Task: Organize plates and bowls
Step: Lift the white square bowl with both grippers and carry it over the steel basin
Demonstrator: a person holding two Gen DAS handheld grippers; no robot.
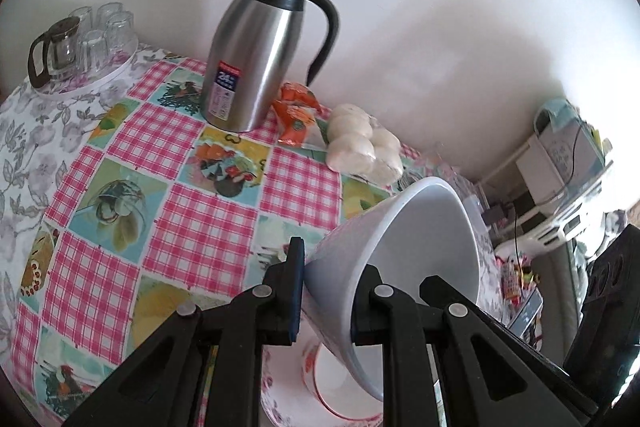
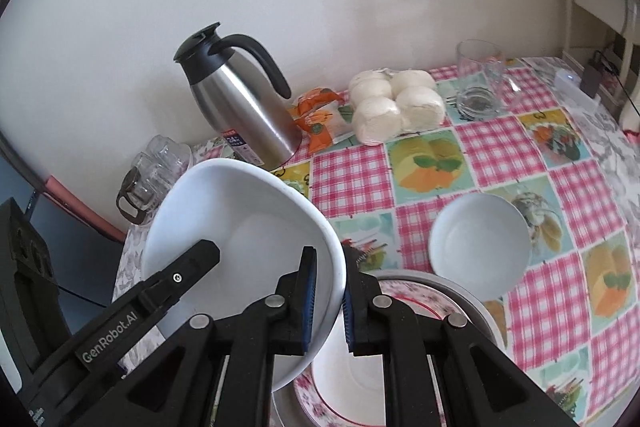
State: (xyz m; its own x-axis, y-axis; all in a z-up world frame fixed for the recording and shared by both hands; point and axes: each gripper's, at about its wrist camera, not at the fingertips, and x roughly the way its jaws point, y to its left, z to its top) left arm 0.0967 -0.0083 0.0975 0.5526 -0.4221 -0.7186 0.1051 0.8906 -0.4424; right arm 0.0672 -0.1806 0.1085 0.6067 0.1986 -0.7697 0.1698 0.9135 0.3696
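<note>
White porcelain fills the gap between both pairs of fingers: each gripper pinches the wall of the same large white bowl (image 2: pixel 240 227). The right gripper (image 2: pixel 329 301) has its blue-padded fingers (image 2: pixel 309 301) closed on the rim nearest its camera, one pad inside the bowl and one outside. The left gripper (image 1: pixel 329 297) clamps the opposite side in the same way, one finger on the outer wall and the other inside; in the right wrist view its finger (image 2: pixel 188 267) reaches into the bowl from the left.

The bowl hangs tilted, clear of the tablecloth (image 1: pixel 192 227), its mouth turned toward the right gripper. Its lower edge is cut off behind the fingers in both views. Directly beneath it sits a floral-rimmed plate (image 2: pixel 416 303) on a grey dish (image 2: pixel 472 299), largely hidden by the fingers and the bowl; whether a further bowl stands on the plate is hard to tell. A small white bowl (image 2: pixel 480 247) stands on the cloth just beyond the grey dish.

Both grippers point steeply downward at the table from opposite sides of the bowl.

Farther back by the wall stand a steel thermos jug (image 1: pixel 256 55), an orange packet (image 1: pixel 298 107) and a bag of white buns (image 1: pixel 364 143). Upturned glasses (image 1: pixel 104 27) on a tray sit at the far left, partly hidden by the bowl in the right wrist view.
</note>
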